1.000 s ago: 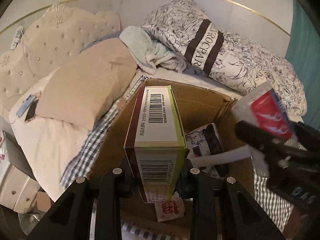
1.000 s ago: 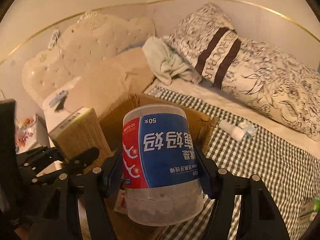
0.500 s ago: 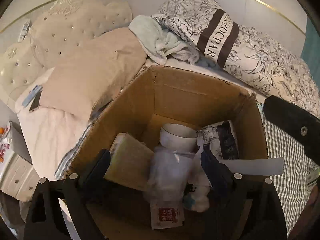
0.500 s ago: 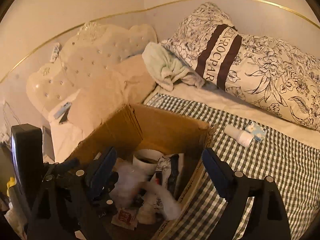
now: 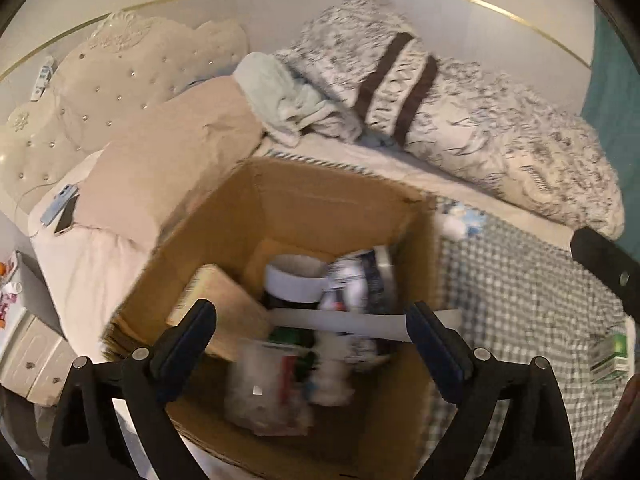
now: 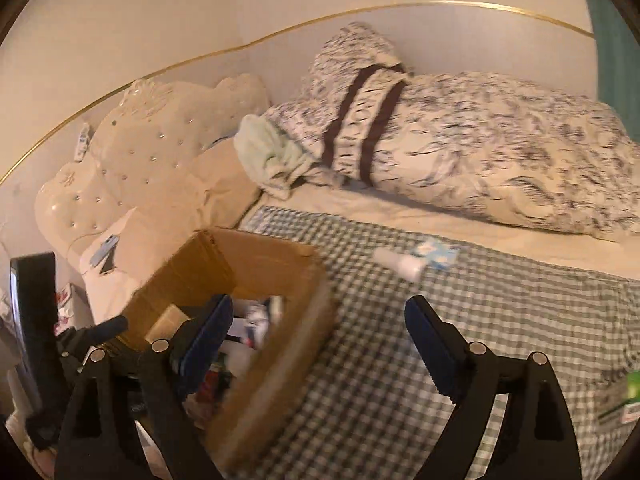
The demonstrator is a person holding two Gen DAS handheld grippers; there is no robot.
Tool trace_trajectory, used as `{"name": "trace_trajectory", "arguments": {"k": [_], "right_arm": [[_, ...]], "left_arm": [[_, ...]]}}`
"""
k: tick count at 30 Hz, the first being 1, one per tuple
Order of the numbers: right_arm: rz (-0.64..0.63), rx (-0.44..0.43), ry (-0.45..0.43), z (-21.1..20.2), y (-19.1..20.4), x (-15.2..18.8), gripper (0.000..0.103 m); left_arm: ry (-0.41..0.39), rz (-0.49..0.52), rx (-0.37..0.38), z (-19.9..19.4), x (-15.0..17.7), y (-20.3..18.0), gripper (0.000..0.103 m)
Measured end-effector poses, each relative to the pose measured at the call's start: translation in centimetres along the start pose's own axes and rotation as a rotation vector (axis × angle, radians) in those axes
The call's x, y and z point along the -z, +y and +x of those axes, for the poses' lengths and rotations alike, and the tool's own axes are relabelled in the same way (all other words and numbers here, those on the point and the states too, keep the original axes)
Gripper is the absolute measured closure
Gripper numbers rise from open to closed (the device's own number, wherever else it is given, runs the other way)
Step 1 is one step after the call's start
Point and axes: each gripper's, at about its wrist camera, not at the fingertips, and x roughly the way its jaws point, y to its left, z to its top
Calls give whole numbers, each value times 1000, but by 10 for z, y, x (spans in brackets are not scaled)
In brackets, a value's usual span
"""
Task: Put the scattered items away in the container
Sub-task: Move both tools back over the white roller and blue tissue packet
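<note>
An open cardboard box (image 5: 328, 200) stands on the bed and holds several items: a carton (image 5: 216, 304), a clear plastic tub (image 5: 264, 388) and packets. My left gripper (image 5: 312, 332) is open and empty above the box. My right gripper (image 6: 320, 332) is open and empty, over the box's right rim (image 6: 288, 344) and the checked sheet. A small white bottle (image 6: 400, 264) and a blue-white packet (image 6: 438, 254) lie on the sheet beyond the box. A green-white box (image 5: 610, 356) lies at the far right.
A checked sheet (image 6: 500, 320) covers the bed. A patterned pillow (image 6: 480, 152), a mint towel (image 6: 268, 156) and a beige pillow (image 5: 172, 168) lie behind the box. A phone (image 5: 60, 210) rests at the left by the tufted headboard (image 5: 120, 80).
Both grippers opened and dropped their loads, the carton from the left and the plastic tub from the right, into the box. The right gripper has since swung right, towards the sheet.
</note>
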Motion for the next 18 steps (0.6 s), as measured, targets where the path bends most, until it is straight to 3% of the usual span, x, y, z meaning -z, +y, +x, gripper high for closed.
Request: {"name": "trace_trajectory", "arguments": {"k": [9,18], "right_arm": [[72,94,-22,-49,-91,22,15],[192,112,-18,-44,-173,37,15]], "left_arm": [[-4,27,40,2,-6,-82,0],[64,-9,31,52,-14,-143,0]]}}
